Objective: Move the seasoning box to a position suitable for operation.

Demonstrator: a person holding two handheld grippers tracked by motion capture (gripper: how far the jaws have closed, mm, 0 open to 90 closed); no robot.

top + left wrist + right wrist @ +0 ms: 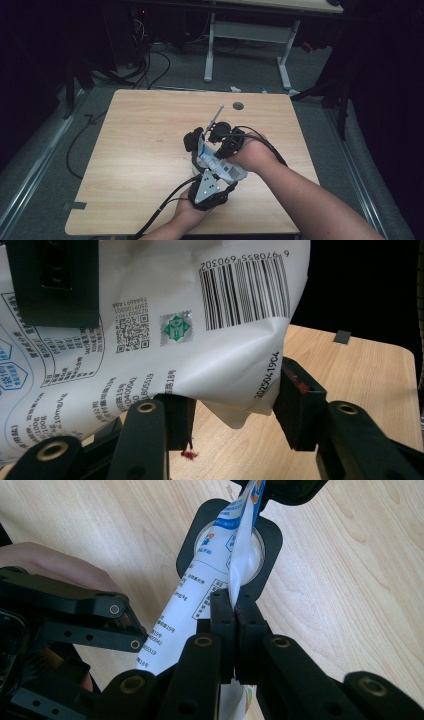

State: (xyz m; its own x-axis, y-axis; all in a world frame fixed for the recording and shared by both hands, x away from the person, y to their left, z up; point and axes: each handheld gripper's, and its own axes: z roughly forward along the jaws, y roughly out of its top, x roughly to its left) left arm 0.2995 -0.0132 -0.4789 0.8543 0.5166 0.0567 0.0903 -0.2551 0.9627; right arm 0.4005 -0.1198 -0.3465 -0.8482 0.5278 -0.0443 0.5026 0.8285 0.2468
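A white printed pouch [222, 167] with a barcode is held above the wooden table [145, 150] between both grippers. My left gripper [212, 172] has the pouch's bulging lower end [200, 355] between its pads, which press on both sides of it. My right gripper [234, 607] is shut on a thin edge of the pouch [200, 595]. The pouch's far end hangs over a black square container [270, 540] with a round opening and white contents. In the high view that container [191, 141] sits just left of the right gripper [215, 150].
A thin metal rod [216, 117] sticks up behind the grippers. A round grey plug [238, 105] sits near the table's far edge and a grey tape patch [75, 205] at its near left corner. White desk legs [209, 50] and cables [150, 65] lie on the floor beyond.
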